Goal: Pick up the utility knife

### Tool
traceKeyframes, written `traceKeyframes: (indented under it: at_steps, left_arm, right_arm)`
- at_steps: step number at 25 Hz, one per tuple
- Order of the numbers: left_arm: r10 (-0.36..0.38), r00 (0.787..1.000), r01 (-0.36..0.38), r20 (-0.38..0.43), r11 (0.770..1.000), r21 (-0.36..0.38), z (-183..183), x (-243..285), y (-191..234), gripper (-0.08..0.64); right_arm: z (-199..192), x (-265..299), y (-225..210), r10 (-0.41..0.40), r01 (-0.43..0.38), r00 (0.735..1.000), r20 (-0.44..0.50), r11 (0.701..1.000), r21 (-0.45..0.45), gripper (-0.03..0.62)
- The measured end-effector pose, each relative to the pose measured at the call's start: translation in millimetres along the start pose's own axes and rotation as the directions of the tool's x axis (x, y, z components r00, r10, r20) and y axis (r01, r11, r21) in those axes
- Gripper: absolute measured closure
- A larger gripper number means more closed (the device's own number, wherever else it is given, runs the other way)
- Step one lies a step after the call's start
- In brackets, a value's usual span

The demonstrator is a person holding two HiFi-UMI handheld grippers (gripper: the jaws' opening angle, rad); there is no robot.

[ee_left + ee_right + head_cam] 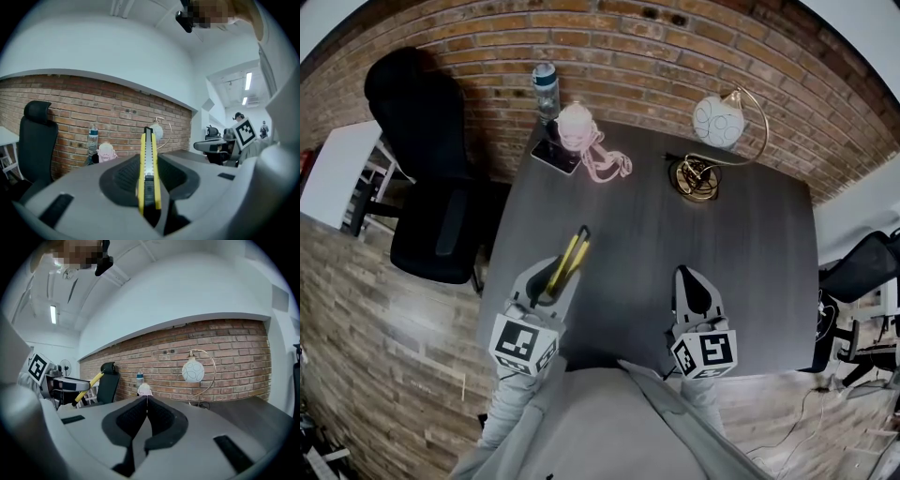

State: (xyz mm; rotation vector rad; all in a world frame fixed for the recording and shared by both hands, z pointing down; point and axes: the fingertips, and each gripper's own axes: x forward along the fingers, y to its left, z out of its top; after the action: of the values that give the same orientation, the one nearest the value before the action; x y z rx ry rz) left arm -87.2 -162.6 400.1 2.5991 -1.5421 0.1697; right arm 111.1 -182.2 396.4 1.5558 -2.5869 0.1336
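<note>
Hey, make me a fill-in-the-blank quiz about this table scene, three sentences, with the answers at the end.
The left gripper is shut on a ____ knife.
The right gripper is shut on ____.
The lamp stands on the table before a ____ wall.
Missing words: yellow; nothing; brick.

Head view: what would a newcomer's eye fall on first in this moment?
The yellow utility knife, clamped in the left gripper and sticking out over the near left of the dark table. Next, the white globe lamp on its gold arc at the far right, by the brick wall. The right gripper hangs shut and empty at near right.
</note>
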Motion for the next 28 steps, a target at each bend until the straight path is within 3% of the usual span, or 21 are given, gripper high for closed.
traceKeyframes:
  at_steps: [28]
  left_arm:
    - [-0.039,0.999,0.039,0.001,0.999,0.013,5.3,8.0,-1.2,0.436]
  right_arm:
    - [-0.9,5.2,-1.1,0.006,-0.006,1.000,-0.013,1.000,-0.002,0.574]
